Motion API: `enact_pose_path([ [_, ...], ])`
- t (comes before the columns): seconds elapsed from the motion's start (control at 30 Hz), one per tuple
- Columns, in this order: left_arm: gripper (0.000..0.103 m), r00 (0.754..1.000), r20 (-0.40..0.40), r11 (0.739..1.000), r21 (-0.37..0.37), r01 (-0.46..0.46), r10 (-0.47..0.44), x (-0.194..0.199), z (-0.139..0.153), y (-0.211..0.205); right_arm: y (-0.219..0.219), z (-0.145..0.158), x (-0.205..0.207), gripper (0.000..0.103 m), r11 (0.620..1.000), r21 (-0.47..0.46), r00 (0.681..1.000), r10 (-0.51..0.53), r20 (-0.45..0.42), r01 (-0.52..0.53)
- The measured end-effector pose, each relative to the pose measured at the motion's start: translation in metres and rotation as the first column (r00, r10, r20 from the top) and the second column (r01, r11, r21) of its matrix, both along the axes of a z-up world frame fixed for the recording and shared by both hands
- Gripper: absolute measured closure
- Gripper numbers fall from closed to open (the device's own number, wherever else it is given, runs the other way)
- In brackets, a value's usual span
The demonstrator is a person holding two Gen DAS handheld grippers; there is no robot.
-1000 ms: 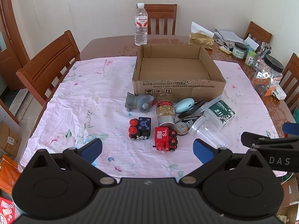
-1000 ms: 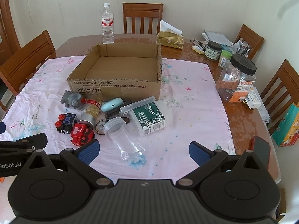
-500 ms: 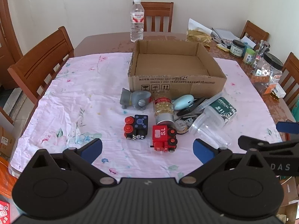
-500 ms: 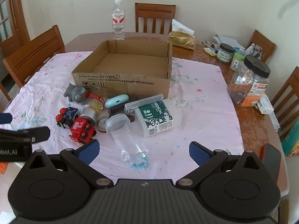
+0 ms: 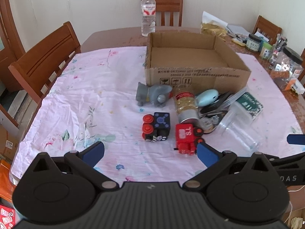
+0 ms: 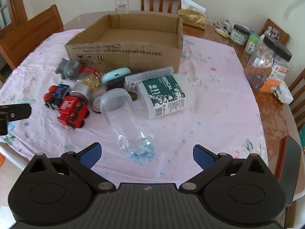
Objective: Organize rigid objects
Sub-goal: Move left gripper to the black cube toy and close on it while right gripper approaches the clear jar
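Note:
An empty open cardboard box [image 5: 196, 74] [image 6: 124, 55] stands mid-table on a pink cloth. In front of it lies a pile: a grey elephant toy [image 5: 153, 96], a black-and-red toy train [image 5: 156, 126], a red toy train [image 5: 185, 138] [image 6: 73, 111], a gold-filled jar [image 5: 185, 105], a light blue case [image 5: 206, 97], a clear plastic jar [image 6: 124, 118] on its side and a green-labelled box [image 6: 164, 95]. My left gripper [image 5: 150, 152] is open, just short of the trains. My right gripper [image 6: 146, 154] is open, just short of the clear jar.
A water bottle [image 5: 148, 14] stands behind the box. Jars and clutter [image 6: 266, 64] crowd the table's right edge. A phone [image 6: 289, 164] lies at the near right edge. Wooden chairs [image 5: 45, 61] surround the table.
Both grippers have moved forward and lower toward the pile; the objects look larger. Both stay open. Nothing on the table has moved.

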State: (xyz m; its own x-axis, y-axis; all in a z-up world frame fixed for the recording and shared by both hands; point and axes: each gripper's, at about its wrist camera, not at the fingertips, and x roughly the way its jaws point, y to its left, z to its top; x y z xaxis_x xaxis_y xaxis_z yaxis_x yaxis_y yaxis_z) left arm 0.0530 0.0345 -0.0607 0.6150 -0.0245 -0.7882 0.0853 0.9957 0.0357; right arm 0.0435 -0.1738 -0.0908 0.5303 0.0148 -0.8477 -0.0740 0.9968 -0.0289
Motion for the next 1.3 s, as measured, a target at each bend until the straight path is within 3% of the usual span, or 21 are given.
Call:
enact_pose_path([
  [0.57,0.001,0.998,-0.058,0.999,0.028,0.023,-0.021,0.064,-0.044,0.008,0.010,-0.030,0.037,0.000,0.998,0.015,0.994,-0.060,-0.090,0.061],
  [0.73,0.001,0.996,-0.084,0.999,0.007,0.034,-0.033,0.077,-0.056,0.007,0.012,-0.035,0.041,0.000,0.997,0.022,0.992,-0.071,-0.106,0.073],
  [1.3,0.001,0.994,-0.113,0.996,0.082,0.018,-0.008,0.080,-0.063,0.035,-0.018,-0.038,0.034,0.000,0.990,-0.039,0.981,-0.137,-0.134,0.133],
])
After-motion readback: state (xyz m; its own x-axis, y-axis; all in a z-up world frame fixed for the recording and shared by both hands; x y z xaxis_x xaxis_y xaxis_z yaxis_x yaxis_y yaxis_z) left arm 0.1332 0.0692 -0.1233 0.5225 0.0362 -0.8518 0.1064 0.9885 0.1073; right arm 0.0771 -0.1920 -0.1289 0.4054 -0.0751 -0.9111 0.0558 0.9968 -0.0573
